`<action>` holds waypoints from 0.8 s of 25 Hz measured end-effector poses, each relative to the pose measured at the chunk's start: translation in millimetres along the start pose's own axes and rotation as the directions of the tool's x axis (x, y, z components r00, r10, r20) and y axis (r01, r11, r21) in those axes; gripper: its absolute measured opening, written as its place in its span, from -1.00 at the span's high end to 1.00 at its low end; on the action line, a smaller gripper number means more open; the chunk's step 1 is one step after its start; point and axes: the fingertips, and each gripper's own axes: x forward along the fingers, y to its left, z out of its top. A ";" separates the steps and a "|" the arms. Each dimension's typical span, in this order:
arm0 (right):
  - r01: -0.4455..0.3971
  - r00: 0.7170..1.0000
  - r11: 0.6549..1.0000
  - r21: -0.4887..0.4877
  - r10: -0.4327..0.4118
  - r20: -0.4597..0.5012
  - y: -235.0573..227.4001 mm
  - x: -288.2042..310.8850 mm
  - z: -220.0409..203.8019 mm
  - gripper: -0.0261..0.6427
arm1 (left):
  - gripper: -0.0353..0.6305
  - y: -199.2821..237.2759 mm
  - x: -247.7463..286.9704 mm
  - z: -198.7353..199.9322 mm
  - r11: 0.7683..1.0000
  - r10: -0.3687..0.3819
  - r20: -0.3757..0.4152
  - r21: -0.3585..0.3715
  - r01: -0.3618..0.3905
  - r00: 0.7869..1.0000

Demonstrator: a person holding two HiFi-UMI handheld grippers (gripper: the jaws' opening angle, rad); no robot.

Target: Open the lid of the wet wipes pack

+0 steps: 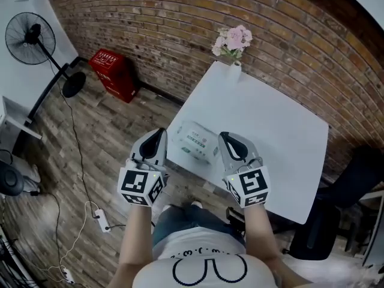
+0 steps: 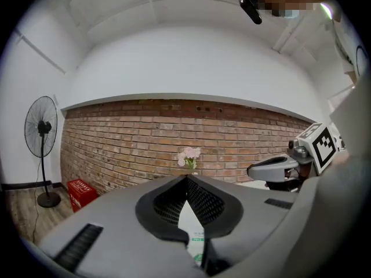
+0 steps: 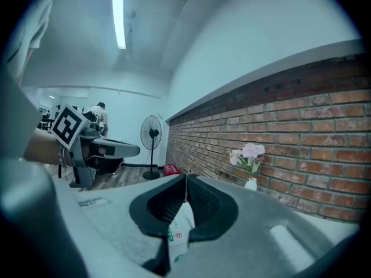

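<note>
1. White table (image 1: pixel 282 131) fills the middle of the head view, set against a red-brown brick wall (image 1: pixel 180 35), with a wood-plank floor (image 1: pixel 90 155) around it.
2. The wet wipes pack (image 1: pixel 195 141) lies flat on the table at about 8 o'clock from the table's centre, close to the near left corner. Its top face is up and shows pale green print.
3. The left gripper (image 1: pixel 159 132) sits at 9 o'clock from the pack, just beside it and past the table's edge, over the floor. Its own view shows the two dark pads meeting at their tips, with nothing pinched between them. The pack shows only as a white sliver through the gap below the tips.
4. The right gripper (image 1: pixel 224 135) sits at 3 o'clock from the pack, just beside it, over the table. Its jaws are likewise pressed together at the tips and hold nothing, and a strip of the pack shows beyond them.
5. Whether either gripper touches the pack I cannot tell.
6. A small white vase of pink flowers (image 1: pixel 233 44) stands at the table's far corner, at 1 o'clock from the pack.
7. A red crate (image 1: pixel 115 74) rests on the floor by the wall at 10 o'clock from the pack. A black standing fan (image 1: pixel 30 39) is farther out the same way.
8. A black chair (image 1: pixel 336 221) stands at 4 o'clock, off the table's right edge.
</note>
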 end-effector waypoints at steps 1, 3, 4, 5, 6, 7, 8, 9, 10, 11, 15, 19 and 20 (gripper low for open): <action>0.009 1.000 1.000 0.020 -0.009 -0.007 -5.1 3.9 -3.2 0.82 | 0.90 2.1 6.4 -2.3 1.000 -0.010 -0.006 -0.003 0.010 1.000; 0.020 1.000 0.998 0.059 -0.019 -0.020 -12.0 11.8 -8.9 0.38 | 0.90 7.4 18.4 -7.5 0.999 -0.035 -0.021 -0.008 0.035 0.999; 0.024 0.999 0.997 0.068 -0.022 -0.026 -13.9 15.5 -11.0 0.31 | 0.90 10.9 24.4 -10.2 0.999 -0.049 -0.028 -0.010 0.049 0.998; 0.027 0.999 0.997 0.068 -0.025 -0.034 -15.2 19.2 -12.7 0.25 | 0.90 14.8 30.6 -12.8 0.998 -0.064 -0.036 -0.012 0.063 0.997; 0.029 0.999 0.997 0.065 -0.027 -0.041 -16.1 23.0 -14.3 0.20 | 0.90 18.8 37.0 -15.3 0.997 -0.078 -0.045 -0.013 0.078 0.996; 0.030 0.998 0.998 0.063 -0.027 -0.048 -17.4 26.9 -15.7 0.12 | 0.90 22.4 43.5 -17.6 0.996 -0.093 -0.053 -0.014 0.093 0.994; 0.034 0.998 0.997 0.063 -0.031 -0.054 -19.5 30.8 -16.9 0.04 | 0.90 25.5 50.4 -19.5 0.994 -0.111 -0.062 -0.014 0.110 0.992; 0.044 0.997 0.997 0.063 -0.040 -0.063 -22.6 34.6 -17.8 0.01 | 0.90 27.7 57.7 -21.0 0.991 -0.132 -0.071 -0.015 0.132 0.989; 0.059 0.996 0.996 0.061 -0.054 -0.074 -26.2 38.1 -18.8 0.00 | 0.90 29.3 65.2 -22.4 0.988 -0.158 -0.080 -0.017 0.157 0.984; 0.076 0.994 0.995 0.057 -0.071 -0.088 -29.2 41.6 -19.8 0.00 | 0.90 30.8 72.1 -23.9 0.983 -0.185 -0.091 -0.023 0.184 0.978; 0.137 0.983 0.989 0.062 -0.128 -0.130 -35.6 56.6 -23.1 0.00 | 0.89 38.1 90.6 -32.1 0.954 -0.300 -0.136 -0.055 0.296 0.944; 0.177 0.974 0.981 0.079 -0.163 -0.157 -35.4 70.4 -26.1 0.00 | 0.33 37.6 99.5 -49.3 0.897 -0.443 -0.199 -0.078 0.436 0.874; 0.178 0.973 0.981 0.082 -0.163 -0.166 -33.0 74.0 -27.8 0.00 | 0.28 36.5 99.4 -56.3 0.877 -0.479 -0.224 -0.079 0.474 0.849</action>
